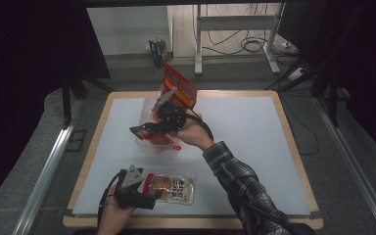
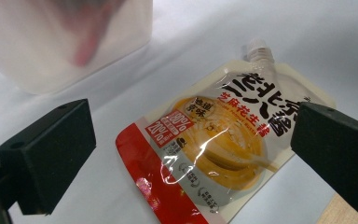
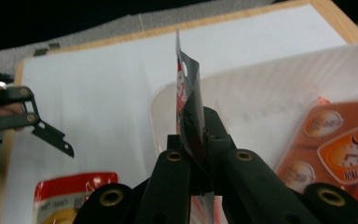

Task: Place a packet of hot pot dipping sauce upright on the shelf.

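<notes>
1. Gripping a red-and-orange snack packet (image 1: 180, 87), the right gripper (image 1: 162, 100) had its jaws clamped tight on the packet's edge; in the right gripper view the thin packet (image 3: 189, 100) stood edge-on between the two black jaws, with a hang hole near its top.
2. The packet was held up in the air over the translucent plastic bin (image 1: 149, 108), which sat near the middle of the bench's far edge, on the white sheet (image 1: 254, 142).
3. Inside the bin (image 3: 270, 88), the right gripper view showed orange packets (image 3: 331, 144) lying on its floor.
4. The left gripper (image 1: 149, 193) sat near the bench's near edge, towards the near left corner, with its jaws spread wide and pressing on nothing.
5. A spouted sauce pouch (image 1: 172, 188), with a red bottom band and a yellowish front, lay flat on the sheet just beside the left gripper's jaws. In the left gripper view the pouch (image 2: 214, 140) lay between and beyond the two jaws, its capped spout pointing away; whether a jaw touched it could not be told.
6. The two packages were well apart.
</notes>
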The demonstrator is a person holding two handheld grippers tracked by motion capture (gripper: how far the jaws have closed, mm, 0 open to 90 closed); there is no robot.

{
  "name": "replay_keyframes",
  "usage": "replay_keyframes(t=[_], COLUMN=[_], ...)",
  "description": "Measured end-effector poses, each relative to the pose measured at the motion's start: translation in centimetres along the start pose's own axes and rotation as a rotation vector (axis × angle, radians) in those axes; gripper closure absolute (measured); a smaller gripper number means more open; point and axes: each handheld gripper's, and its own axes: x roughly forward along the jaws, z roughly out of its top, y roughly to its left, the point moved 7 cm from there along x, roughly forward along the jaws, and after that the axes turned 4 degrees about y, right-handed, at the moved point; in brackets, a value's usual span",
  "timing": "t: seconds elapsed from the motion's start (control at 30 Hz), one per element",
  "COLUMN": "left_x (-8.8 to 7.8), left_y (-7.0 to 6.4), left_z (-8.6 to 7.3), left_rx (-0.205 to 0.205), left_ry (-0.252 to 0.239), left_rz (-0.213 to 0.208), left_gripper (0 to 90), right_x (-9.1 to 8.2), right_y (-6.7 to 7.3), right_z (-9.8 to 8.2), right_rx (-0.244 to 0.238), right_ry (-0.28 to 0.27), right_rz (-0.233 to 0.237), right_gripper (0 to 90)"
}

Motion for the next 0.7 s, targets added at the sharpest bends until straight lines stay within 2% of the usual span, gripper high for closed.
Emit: replay_keyframes(t=[0.2, 0.37, 0.53, 0.7], left_x=[0.0, 0.1, 0.1, 0.2], left_y=[0.0, 0.0, 0.0, -0.1], left_z=[0.0, -0.1, -0.1, -0.1], left_rx=[-0.003, -0.002, 0.005, 0.006], left_ry=[0.0, 0.003, 0.006, 0.009], left_rz=[-0.001, -0.003, -0.002, -0.001], left_gripper=[0.0, 0.0, 0.0, 0.0], right_x=[0.2, 0.0, 0.7, 0.8], right_y=[0.1, -0.2, -0.3, -0.7], right_z=[0.5, 0.4, -1.0, -2.8], right_rx=[-0.007, 0.011, 0.03, 0.063], right_ry=[-0.061, -0.123, -0.126, -0.153], right_rz=[-0.007, 0.001, 0.018, 0.04], right_gripper=[89.0, 89.0, 88.9, 88.7])
